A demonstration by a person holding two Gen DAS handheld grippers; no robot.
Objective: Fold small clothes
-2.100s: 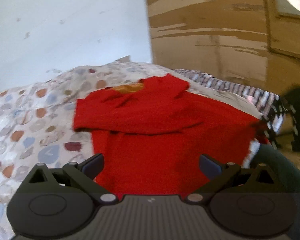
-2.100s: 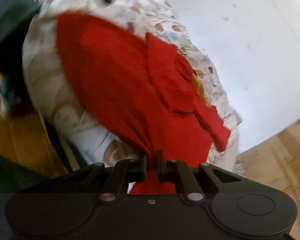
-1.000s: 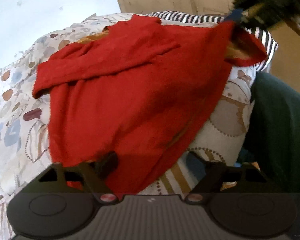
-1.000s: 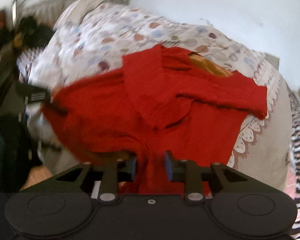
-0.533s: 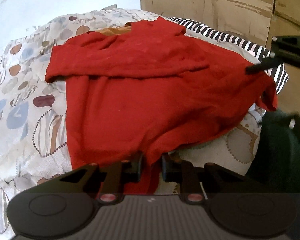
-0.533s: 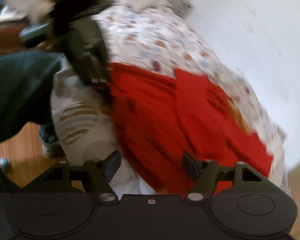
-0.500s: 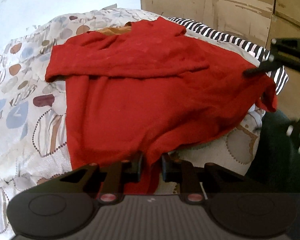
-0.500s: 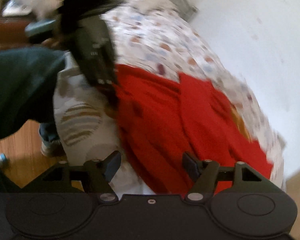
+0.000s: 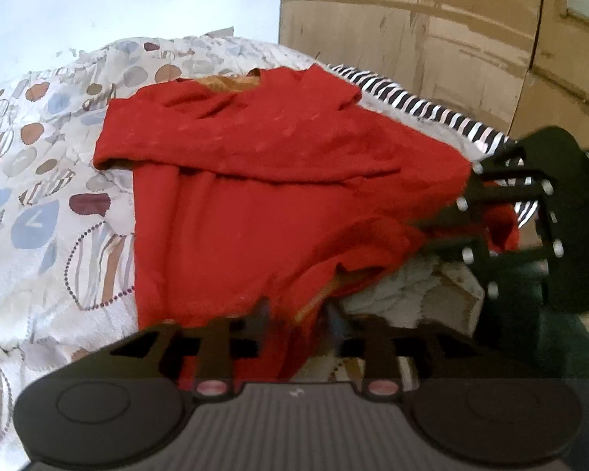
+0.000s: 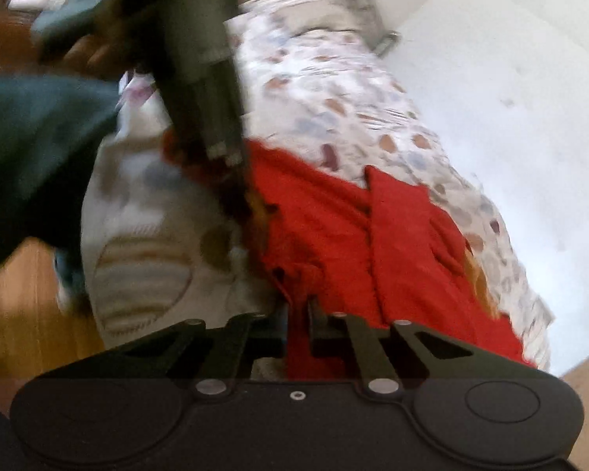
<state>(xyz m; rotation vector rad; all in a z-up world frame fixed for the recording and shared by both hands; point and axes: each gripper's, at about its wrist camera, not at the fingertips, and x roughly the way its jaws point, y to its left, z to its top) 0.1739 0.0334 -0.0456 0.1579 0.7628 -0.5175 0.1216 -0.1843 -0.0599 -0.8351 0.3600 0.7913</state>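
Observation:
A small red garment (image 9: pixel 263 180) lies on the patterned bedspread (image 9: pixel 39 204), its sleeves folded across the body. My left gripper (image 9: pixel 296 316) is shut on the near hem at its left corner. My right gripper (image 10: pixel 297 320) is shut on the same hem further along; it also shows in the left wrist view (image 9: pixel 530 216) at the garment's right edge. In the right wrist view the red garment (image 10: pixel 373 243) stretches away to the right, and the left gripper (image 10: pixel 204 90) appears blurred above it. An orange patch shows at the neck.
The bed's near edge drops to a wooden floor (image 10: pixel 27 306). A striped cloth (image 9: pixel 432 114) lies at the bed's far side by a wooden wardrobe (image 9: pixel 412 27). A white wall (image 10: pixel 510 90) runs behind. A dark green sleeve (image 10: pixel 31 149) is at the left.
My right gripper was open half a second ago and has now shut on the hem. My left gripper stays shut on the hem, and the hem is bunched up between the two.

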